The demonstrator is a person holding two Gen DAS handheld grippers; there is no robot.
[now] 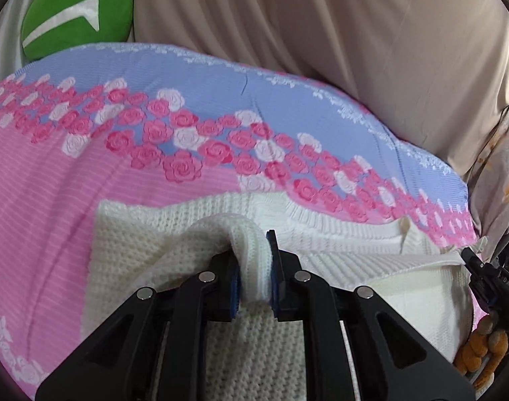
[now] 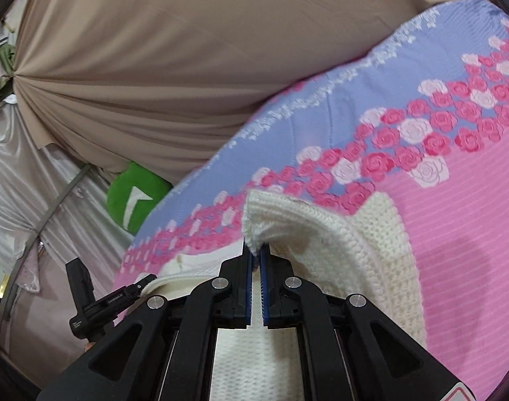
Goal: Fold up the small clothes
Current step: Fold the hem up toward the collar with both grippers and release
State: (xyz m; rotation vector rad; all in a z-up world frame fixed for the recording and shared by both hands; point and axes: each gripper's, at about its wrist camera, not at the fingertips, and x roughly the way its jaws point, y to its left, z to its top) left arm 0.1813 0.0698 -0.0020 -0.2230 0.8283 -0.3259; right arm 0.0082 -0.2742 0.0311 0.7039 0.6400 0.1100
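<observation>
A white knitted garment lies on a pink and blue rose-patterned sheet. My left gripper is shut on a bunched fold of its ribbed edge, lifted off the body of the knit. In the right wrist view my right gripper is shut on a ribbed corner of the same garment, which arches up over the fingertips. The right gripper's black tip also shows at the right edge of the left wrist view; the left gripper shows at lower left in the right wrist view.
A green cushion lies beyond the sheet's far edge; it also shows in the right wrist view. Beige draped fabric rises behind the bed. Silvery cloth hangs at the left of the right wrist view.
</observation>
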